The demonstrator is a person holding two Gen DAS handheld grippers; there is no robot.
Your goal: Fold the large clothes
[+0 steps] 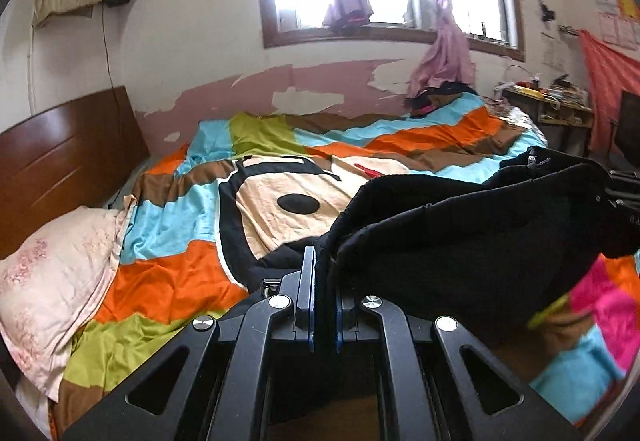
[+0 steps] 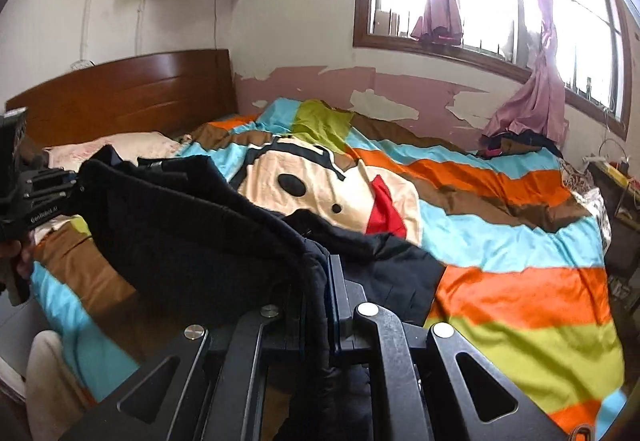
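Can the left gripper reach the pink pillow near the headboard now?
Probably not yet: the left gripper is shut on the black garment, stretched across to the right gripper. The pink pillow itself lies uncovered.

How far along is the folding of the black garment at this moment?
Early to midway. Done: both grips are made, the left gripper and right gripper each shut on an edge of the black garment. In hand: it hangs stretched between them above the striped quilt, its lower part resting on the quilt. Left: no neat folded stack shows yet; the garment must be laid down and folded.
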